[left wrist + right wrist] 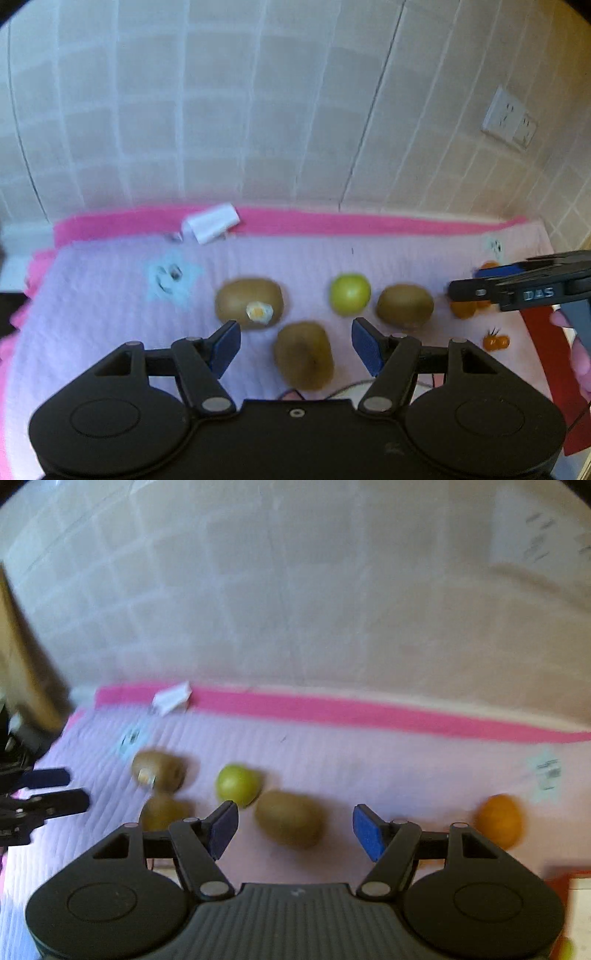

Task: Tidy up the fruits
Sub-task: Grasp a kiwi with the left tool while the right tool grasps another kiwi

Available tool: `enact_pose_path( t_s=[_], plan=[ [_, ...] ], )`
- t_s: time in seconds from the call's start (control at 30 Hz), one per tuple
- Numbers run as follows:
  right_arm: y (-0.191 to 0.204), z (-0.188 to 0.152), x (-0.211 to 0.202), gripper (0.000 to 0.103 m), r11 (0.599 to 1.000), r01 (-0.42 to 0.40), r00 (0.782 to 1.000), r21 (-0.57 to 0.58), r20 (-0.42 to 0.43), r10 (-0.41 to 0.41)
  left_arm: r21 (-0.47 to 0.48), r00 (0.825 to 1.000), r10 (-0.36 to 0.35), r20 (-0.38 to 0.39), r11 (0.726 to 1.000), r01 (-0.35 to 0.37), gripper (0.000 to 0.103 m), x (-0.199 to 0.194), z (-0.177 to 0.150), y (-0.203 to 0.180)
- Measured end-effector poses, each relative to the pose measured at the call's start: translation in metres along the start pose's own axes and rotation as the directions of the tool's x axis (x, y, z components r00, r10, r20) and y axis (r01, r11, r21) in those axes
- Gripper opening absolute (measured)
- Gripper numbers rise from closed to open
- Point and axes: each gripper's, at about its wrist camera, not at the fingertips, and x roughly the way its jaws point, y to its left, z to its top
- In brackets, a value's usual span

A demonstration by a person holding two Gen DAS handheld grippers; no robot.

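Fruit lies on a pink quilted cloth (92, 295). In the left wrist view my left gripper (295, 349) is open, with a kiwi (303, 355) between its fingers. A stickered kiwi (249, 302), a green apple (349, 294), a third kiwi (404, 305), an orange (463, 308) and a small orange fruit (495, 341) lie beyond. My right gripper (294, 830) is open above a kiwi (289, 818); it enters the left wrist view (465, 291) from the right. The apple (238, 784), stickered kiwi (159, 770), another kiwi (162, 814) and orange (499, 819) show there.
A white tag (212, 222) lies on the cloth's bright pink border (332, 221) against the tiled wall. A wall socket (509, 119) is at the right. A red container edge (543, 354) is at the right, also in the right wrist view (561, 882).
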Motion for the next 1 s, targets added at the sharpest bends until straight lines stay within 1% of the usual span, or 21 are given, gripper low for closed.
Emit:
enact_pose_path(
  t_s=[0.07,0.17,0.27,0.43,0.6,0.63,0.67,0.7,0.73,0.8,1.0],
  plan=[
    [0.004,-0.003,0.018,0.071,1.000,0.006,0.999,-0.008,-0.032,-0.006,-0.013,0.999,-0.010,-0.035,1.000,0.010,0.079,0.014,-0.011,0.003],
    [0.009,-0.006,0.039,0.072,0.999,0.011,0.998,-0.030,-0.058,-0.013,0.008,0.998,0.028,-0.063,1.000,-0.028,0.079,0.034,-0.019,0.000],
    [0.009,-0.004,0.053,0.075,0.999,0.014,0.997,-0.037,-0.069,-0.017,0.008,0.997,0.023,-0.078,1.000,-0.023,0.079,0.048,-0.020,-0.001],
    [0.006,0.000,0.074,0.075,0.998,0.023,0.995,-0.052,-0.092,-0.028,-0.002,0.995,0.018,-0.099,1.000,-0.018,0.079,0.064,-0.020,0.000],
    [0.002,-0.001,0.088,0.075,0.999,0.013,0.992,-0.047,-0.121,-0.019,-0.018,0.993,0.009,-0.115,1.000,-0.011,0.079,0.078,-0.020,-0.001],
    [0.002,-0.001,0.090,0.074,0.999,0.012,0.992,-0.047,-0.123,-0.018,-0.017,0.993,0.009,-0.118,1.000,-0.011,0.078,0.081,-0.020,-0.002],
    [0.002,-0.001,0.090,0.073,0.999,0.011,0.992,-0.046,-0.123,-0.016,-0.017,0.993,0.008,-0.121,1.000,-0.010,0.076,0.083,-0.019,-0.002],
    [0.003,0.000,0.090,0.072,0.999,0.012,0.993,-0.047,-0.121,-0.017,-0.017,0.992,0.005,-0.125,1.000,-0.007,0.066,0.084,-0.019,-0.002],
    [0.002,0.000,0.089,0.069,0.999,0.015,0.993,-0.049,-0.119,-0.021,-0.017,0.991,0.005,-0.131,1.000,-0.007,0.062,0.086,-0.019,-0.002],
    [0.001,0.001,0.088,0.068,0.999,0.013,0.993,-0.046,-0.118,-0.019,-0.021,0.991,0.005,-0.136,1.000,-0.008,0.062,0.088,-0.019,-0.002],
    [0.001,-0.001,0.084,0.067,1.000,0.016,0.993,-0.026,-0.116,-0.019,0.002,0.994,0.019,-0.111,1.000,-0.019,0.060,0.082,-0.020,-0.004]
  ],
)
